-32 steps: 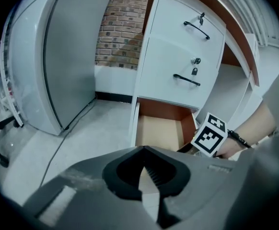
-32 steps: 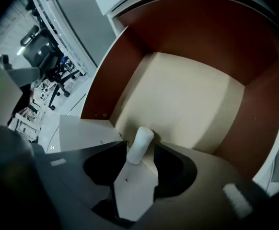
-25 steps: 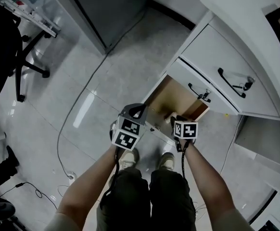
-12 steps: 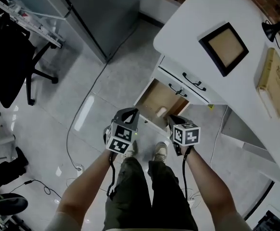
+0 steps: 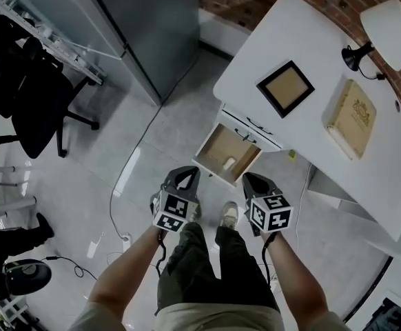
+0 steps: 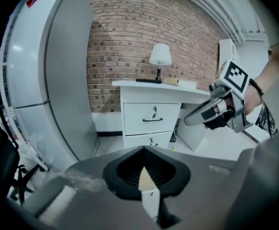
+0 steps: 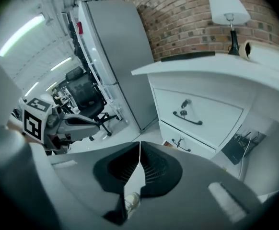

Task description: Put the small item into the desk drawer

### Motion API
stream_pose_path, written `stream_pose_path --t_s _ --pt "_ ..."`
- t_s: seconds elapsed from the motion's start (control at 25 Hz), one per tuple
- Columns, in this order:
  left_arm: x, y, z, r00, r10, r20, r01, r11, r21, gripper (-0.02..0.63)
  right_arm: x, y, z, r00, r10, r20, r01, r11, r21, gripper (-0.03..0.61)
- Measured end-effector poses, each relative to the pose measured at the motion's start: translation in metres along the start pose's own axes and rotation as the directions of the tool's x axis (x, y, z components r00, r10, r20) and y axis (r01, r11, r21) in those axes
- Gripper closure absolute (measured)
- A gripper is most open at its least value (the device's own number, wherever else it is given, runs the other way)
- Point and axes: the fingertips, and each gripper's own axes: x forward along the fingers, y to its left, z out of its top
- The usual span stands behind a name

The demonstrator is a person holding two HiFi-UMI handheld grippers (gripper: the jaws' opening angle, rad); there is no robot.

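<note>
The white desk [image 5: 304,150] has its lower drawer [image 5: 213,145] pulled open, and a small pale item [image 5: 229,163] lies on the drawer's brown floor. My left gripper [image 5: 189,174] hangs in front of the drawer, back from its near edge, with its jaws shut and nothing between them [image 6: 143,150]. My right gripper [image 5: 250,179] is level with it, also clear of the drawer. Its jaws meet tip to tip and are empty [image 7: 139,145]. The drawer fronts [image 7: 197,111] with dark handles show in both gripper views.
On the desk top lie a dark picture frame [image 5: 285,88], a tan book [image 5: 352,119] and a lamp [image 5: 386,23]. A grey cabinet [image 5: 145,26] stands at the desk's left, a black office chair [image 5: 42,109] further left. A cable [image 5: 128,178] runs over the tiled floor.
Both grippers have drawn back from the open drawer towards the person's body, and the head view has pulled up and away. The small item stays in the drawer.
</note>
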Motion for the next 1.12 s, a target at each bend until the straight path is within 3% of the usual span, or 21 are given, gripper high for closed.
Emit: stream_pose_path --t_s 0.28,0.52,0.68,0.92,1.12 --pt "-0.069 -0.002 0.075 0.997 0.035 0.074 -0.037 0.999 0.034 0.611 -0.076 0.043 0.054 0.993 0.033 0.11 -0.028 0.998 -0.049 0.574" --pt "-0.13 -0.002 0.145 0.986 0.089 0.141 -0.096 0.994 0.043 0.611 -0.142 0.076 0.117 0.971 0.083 0.224 -0.061 0.993 -0.105 0.574" --pt "-0.17 -0.006 0.191 0.975 0.104 0.195 -0.118 0.991 0.063 0.611 -0.188 0.103 0.162 0.945 0.126 0.3 -0.08 0.984 -0.161 0.574" --pt "-0.218 -0.026 0.256 0.956 0.074 0.283 -0.127 0.976 0.175 0.611 -0.258 0.138 0.22 0.897 0.19 0.398 -0.097 0.965 -0.242 0.574" --pt "-0.264 -0.035 0.306 0.924 0.07 0.376 -0.136 0.979 0.152 0.611 -0.306 0.178 0.25 0.851 0.249 0.462 -0.102 0.942 -0.32 0.575"
